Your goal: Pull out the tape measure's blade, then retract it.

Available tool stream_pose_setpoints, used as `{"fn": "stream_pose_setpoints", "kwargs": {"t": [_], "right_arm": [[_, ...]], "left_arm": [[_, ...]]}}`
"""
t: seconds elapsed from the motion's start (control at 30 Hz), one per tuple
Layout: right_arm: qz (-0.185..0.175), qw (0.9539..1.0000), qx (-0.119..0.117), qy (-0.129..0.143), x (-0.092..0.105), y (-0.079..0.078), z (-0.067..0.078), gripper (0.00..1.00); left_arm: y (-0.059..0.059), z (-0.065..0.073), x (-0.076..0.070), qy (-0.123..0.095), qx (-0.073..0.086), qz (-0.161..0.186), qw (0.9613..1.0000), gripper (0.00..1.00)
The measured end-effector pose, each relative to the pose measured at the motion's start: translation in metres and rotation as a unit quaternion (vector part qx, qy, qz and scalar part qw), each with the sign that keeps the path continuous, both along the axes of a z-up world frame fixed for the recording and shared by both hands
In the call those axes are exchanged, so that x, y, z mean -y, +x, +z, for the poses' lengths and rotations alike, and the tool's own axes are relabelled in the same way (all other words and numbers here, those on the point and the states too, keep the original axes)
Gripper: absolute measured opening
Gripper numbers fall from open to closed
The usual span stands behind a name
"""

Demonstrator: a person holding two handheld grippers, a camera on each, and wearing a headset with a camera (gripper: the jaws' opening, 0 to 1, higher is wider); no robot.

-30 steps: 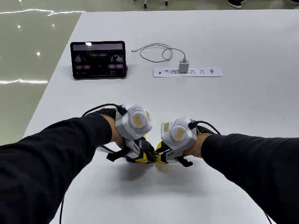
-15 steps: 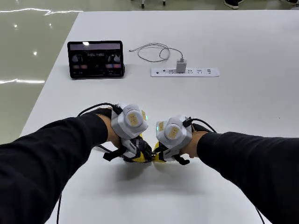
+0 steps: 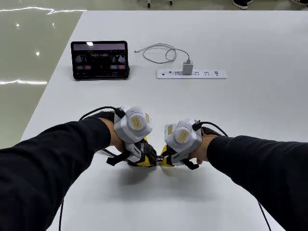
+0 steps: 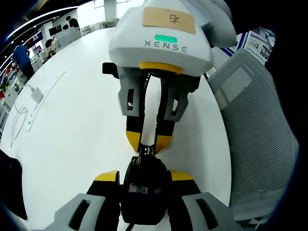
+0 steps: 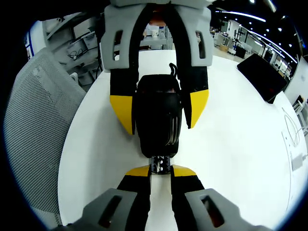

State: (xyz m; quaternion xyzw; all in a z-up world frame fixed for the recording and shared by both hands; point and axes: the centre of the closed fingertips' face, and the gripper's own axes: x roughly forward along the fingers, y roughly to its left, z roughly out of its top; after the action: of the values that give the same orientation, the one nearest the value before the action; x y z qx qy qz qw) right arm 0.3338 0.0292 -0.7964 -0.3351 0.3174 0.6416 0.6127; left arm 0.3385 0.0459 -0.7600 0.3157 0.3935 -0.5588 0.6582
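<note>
A black tape measure [image 4: 144, 190] sits between the yellow-tipped jaws of my left gripper [image 4: 144, 176], which is shut on its body. In the right gripper view the same case [image 5: 159, 120] hangs in the other gripper's jaws. My right gripper [image 5: 160, 171] is shut on the blade's end [image 5: 160, 165], with a short length of blade out of the case. In the head view the two grippers meet nose to nose low on the white table [image 3: 231, 110], left gripper [image 3: 148, 159] and right gripper [image 3: 165, 160], with the blade [image 3: 159, 158] bridging the small gap.
A tablet [image 3: 100, 59] stands at the back left. A white power strip [image 3: 191, 74] with a charger and a looped cable [image 3: 156, 53] lies behind the grippers. The table's left edge [image 3: 45, 96] drops to a shiny floor. A grey mesh chair [image 4: 250, 125] stands beside the table.
The right gripper has drawn a little to the right, away from the left one, and a short piece of blade now shows between them. The head camera has shifted slightly.
</note>
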Motion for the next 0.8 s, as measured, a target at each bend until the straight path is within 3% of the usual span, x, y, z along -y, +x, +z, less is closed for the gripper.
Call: {"fn": "stream_pose_setpoints", "kwargs": {"t": [0.2, 0.27, 0.3, 0.8], "right_arm": [[-0.004, 0.9999, -0.001, -0.010, -0.006, 0.000, -0.001, 0.12], [-0.026, 0.9995, -0.013, 0.007, -0.016, -0.001, 0.002, 0.13], [-0.015, 0.9998, -0.005, -0.015, -0.010, 0.001, -0.002, 0.13], [-0.018, 0.9996, -0.022, -0.005, -0.006, 0.001, -0.001, 0.09]], "left_arm": [[0.000, -0.001, 0.001, -0.008, -0.002, 0.007, 0.9999, 0.34], [0.000, -0.001, 0.001, -0.007, -0.003, 0.007, 0.9999, 0.34], [0.000, -0.002, 0.001, -0.007, -0.004, 0.007, 0.9999, 0.34], [-0.001, 0.000, -0.003, -0.016, -0.004, 0.008, 0.9998, 0.34]]}}
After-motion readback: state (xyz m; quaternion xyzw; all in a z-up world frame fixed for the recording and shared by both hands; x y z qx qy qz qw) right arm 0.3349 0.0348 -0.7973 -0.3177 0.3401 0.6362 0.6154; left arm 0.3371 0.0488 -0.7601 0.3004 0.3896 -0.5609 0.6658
